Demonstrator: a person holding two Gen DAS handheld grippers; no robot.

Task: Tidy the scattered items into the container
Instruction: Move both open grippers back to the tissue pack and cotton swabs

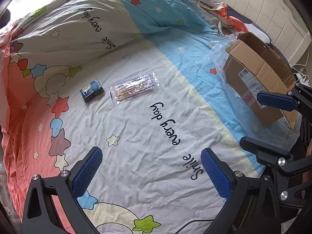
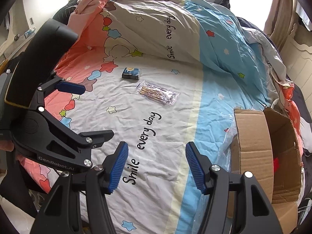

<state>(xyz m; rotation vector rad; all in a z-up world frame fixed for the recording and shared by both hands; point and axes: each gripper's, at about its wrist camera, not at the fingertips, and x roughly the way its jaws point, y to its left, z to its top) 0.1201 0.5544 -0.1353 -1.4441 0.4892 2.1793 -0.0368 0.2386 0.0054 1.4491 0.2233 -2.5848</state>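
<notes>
A small dark blue box (image 1: 91,90) (image 2: 131,72) and a clear packet of thin sticks (image 1: 134,87) (image 2: 157,93) lie side by side on the star-print bed cover (image 1: 136,136). An open cardboard box (image 1: 253,72) (image 2: 253,136) stands on the blue stripe at the right. My left gripper (image 1: 152,167) (image 2: 98,111) hovers open over the cover, well short of both items, nothing between its blue pads. My right gripper (image 2: 157,163) (image 1: 250,119) is open and empty too, just left of the cardboard box. Something red (image 2: 276,163) shows inside the box.
Crinkled clear plastic film (image 1: 218,58) lies under and beside the cardboard box. The duvet (image 2: 156,19) is bunched up along the far side of the bed. A white panelled headboard (image 1: 273,9) lies beyond the box.
</notes>
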